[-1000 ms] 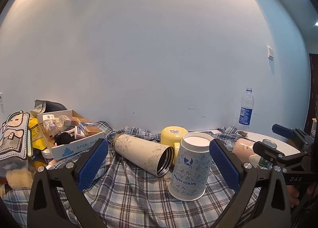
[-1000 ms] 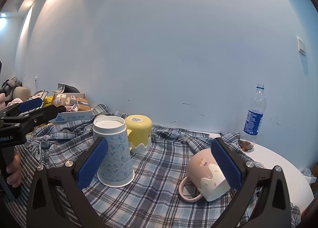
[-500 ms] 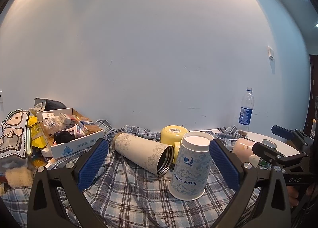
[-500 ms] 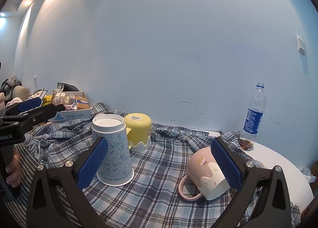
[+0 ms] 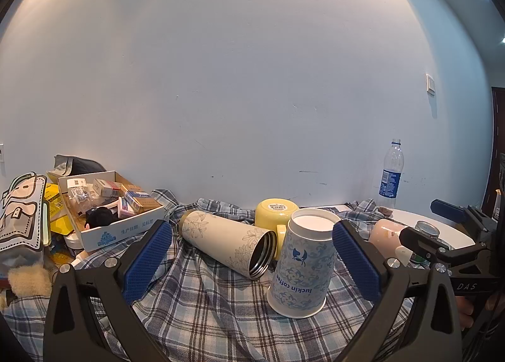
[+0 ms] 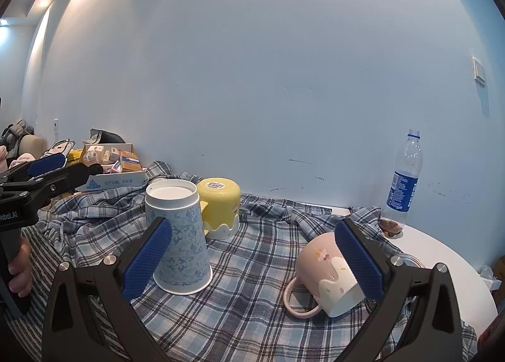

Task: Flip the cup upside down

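A blue-patterned paper cup (image 5: 300, 264) stands upside down on the plaid cloth; it also shows in the right wrist view (image 6: 178, 239). A yellow mug (image 6: 220, 207) stands upside down behind it (image 5: 274, 215). A pink mug (image 6: 328, 277) lies tilted on its side at the right. A cream flask (image 5: 227, 243) lies on its side, mouth toward me. My left gripper (image 5: 249, 262) is open and empty, hovering before the flask and paper cup. My right gripper (image 6: 252, 262) is open and empty, between the paper cup and pink mug.
A cardboard box of small packets (image 5: 107, 207) and bags sit at the left. A water bottle (image 6: 405, 179) stands at the back right on the white table (image 6: 442, 254), beside a small tin (image 5: 426, 229). The wall is close behind.
Both views have shifted slightly, with the objects sitting a little higher and nearer. No object has moved and both grippers stay open.
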`<control>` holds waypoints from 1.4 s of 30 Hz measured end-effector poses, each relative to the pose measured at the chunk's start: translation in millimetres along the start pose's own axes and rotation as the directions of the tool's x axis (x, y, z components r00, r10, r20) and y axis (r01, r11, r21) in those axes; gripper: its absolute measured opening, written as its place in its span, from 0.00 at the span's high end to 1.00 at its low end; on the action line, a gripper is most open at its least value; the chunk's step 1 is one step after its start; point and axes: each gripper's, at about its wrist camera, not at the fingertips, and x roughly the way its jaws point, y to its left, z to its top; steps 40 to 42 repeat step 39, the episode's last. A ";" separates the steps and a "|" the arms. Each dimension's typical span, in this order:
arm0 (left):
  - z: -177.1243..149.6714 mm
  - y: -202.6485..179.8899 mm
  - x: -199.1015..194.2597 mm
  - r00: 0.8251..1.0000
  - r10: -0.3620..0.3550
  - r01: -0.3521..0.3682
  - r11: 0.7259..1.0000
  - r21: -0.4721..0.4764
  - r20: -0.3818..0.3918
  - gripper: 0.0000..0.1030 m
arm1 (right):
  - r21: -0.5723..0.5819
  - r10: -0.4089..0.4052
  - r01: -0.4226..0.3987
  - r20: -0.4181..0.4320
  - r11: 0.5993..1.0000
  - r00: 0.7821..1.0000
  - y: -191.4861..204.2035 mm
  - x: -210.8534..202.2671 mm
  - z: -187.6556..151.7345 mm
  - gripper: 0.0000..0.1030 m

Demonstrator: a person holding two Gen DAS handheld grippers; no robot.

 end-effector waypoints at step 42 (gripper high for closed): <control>-1.7 -0.5 0.5 1.000 0.000 0.000 1.000 0.002 -0.003 0.00 | -0.010 0.001 -0.001 0.012 1.000 1.000 1.2 -3.1 0.3 0.00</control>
